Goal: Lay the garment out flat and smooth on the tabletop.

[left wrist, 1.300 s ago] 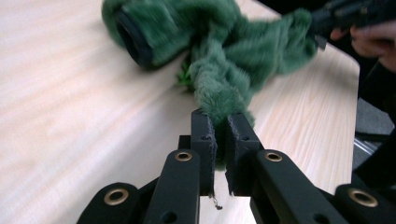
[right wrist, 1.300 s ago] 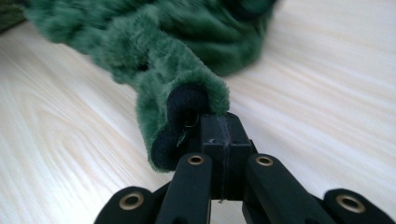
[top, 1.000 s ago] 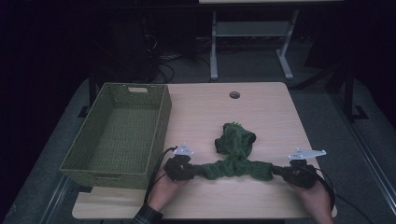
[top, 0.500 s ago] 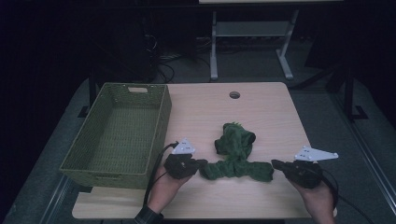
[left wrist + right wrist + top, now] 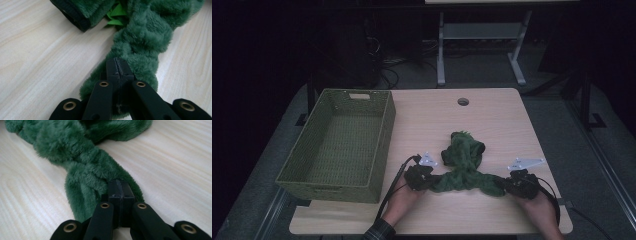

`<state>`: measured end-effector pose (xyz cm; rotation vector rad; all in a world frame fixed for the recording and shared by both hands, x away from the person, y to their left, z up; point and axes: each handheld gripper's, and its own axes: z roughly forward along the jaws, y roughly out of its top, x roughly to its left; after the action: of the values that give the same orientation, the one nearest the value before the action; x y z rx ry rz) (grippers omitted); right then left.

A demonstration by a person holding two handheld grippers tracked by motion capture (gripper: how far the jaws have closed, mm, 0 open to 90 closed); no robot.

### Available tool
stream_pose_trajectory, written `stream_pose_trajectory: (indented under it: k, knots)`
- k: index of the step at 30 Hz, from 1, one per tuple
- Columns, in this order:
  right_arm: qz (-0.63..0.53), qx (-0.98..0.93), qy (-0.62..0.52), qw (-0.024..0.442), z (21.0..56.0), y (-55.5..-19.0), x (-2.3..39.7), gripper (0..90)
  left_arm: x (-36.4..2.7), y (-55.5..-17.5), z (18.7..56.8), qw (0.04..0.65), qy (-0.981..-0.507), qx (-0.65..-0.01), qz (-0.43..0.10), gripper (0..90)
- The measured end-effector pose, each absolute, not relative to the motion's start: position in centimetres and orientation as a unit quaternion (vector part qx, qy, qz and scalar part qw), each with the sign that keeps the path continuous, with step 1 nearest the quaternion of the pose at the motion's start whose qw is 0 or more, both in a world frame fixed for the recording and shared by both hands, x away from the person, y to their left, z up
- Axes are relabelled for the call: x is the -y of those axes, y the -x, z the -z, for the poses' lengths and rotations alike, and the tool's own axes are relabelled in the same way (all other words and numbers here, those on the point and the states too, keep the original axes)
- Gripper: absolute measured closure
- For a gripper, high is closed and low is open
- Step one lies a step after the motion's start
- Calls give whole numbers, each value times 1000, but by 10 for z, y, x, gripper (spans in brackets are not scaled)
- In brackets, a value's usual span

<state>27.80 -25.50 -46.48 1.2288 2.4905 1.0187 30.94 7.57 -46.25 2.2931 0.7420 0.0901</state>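
While both grippers sit low in the high view, the green plush garment (image 5: 463, 167) lies on the wooden table (image 5: 492, 120) between them, right of centre in the lower half of the frame, with a bunched mass reaching up toward the middle of the tabletop and two twisted arms spreading left and right along the near edge. At the lower middle, the left gripper (image 5: 421, 176) has its jaws pinched together on the left end of the fleece; its own view shows the black tips (image 5: 117, 71) closed tight with green pile bulging around and beneath them, a dark hem and a bright green tag at the upper part of that frame. At the lower right of the high view, the right gripper (image 5: 510, 183) clamps the other end, and its own view shows the tips (image 5: 120, 191) pressed shut on the twisted plush (image 5: 85, 167), which runs away to the upper left. A green woven basket (image 5: 379, 145) stands at the left of the table, well apart from the garment. Pale wood grain (image 5: 37, 50) surrounds the fabric in both gripper views.
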Motion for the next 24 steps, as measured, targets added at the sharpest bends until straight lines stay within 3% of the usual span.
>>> stream_pose_trajectory:
  k: [15, 24]
  knots:
    - [-343, -853, -384, 82, 465, -240, 250, 898, -91, -264, 462, 356, -893, -274, -8, 896]
    - [-378, -837, -385, 91, 448, -253, 249, 773, -99, -287, 443, 398, -865, -304, -22, 751]
